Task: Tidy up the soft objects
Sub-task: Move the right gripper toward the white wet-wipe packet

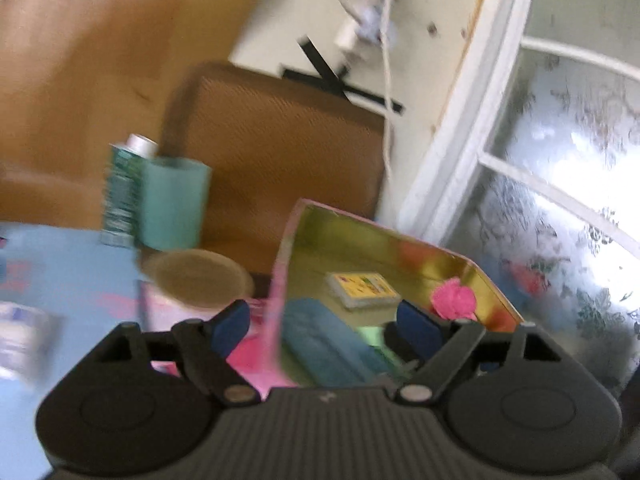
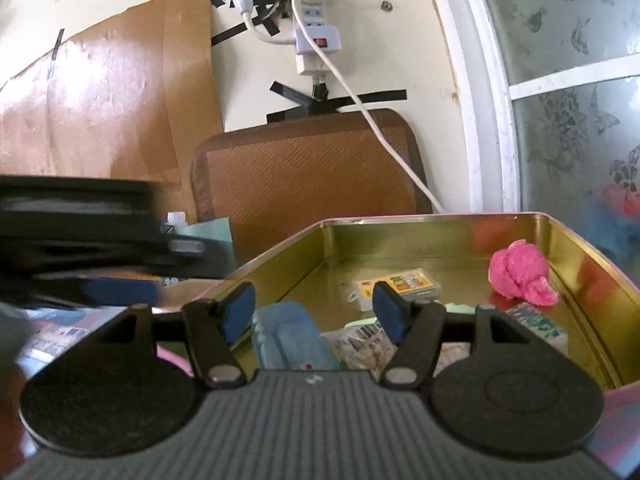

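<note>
A tin box (image 2: 440, 232) with a gold inside and pink outside stands ahead of both grippers. In it lie a crumpled pink soft thing (image 2: 520, 276) (image 1: 454, 300), a yellow printed pack (image 2: 400, 284) (image 1: 362, 288), a blue soft packet (image 2: 288, 336) (image 1: 324, 344), a printed bag (image 2: 360, 344) and a green-and-white packet (image 2: 536, 324). My right gripper (image 2: 314, 308) hangs open over the tin's near end, nothing pressed between its pads. My left gripper (image 1: 324, 322) is open too, astride the tin's left wall (image 1: 280, 280). It also shows, blurred, at the left of the right wrist view (image 2: 120, 288).
Left of the tin on the blue table cover (image 1: 60, 264) stand a teal roll (image 1: 174, 204), a green bottle (image 1: 122, 192) and a cup (image 1: 196, 280). A brown woven mat (image 2: 312, 168) leans on the wall behind. A power strip (image 2: 316, 40) with a white cable hangs above; a frosted window (image 2: 580, 120) is right.
</note>
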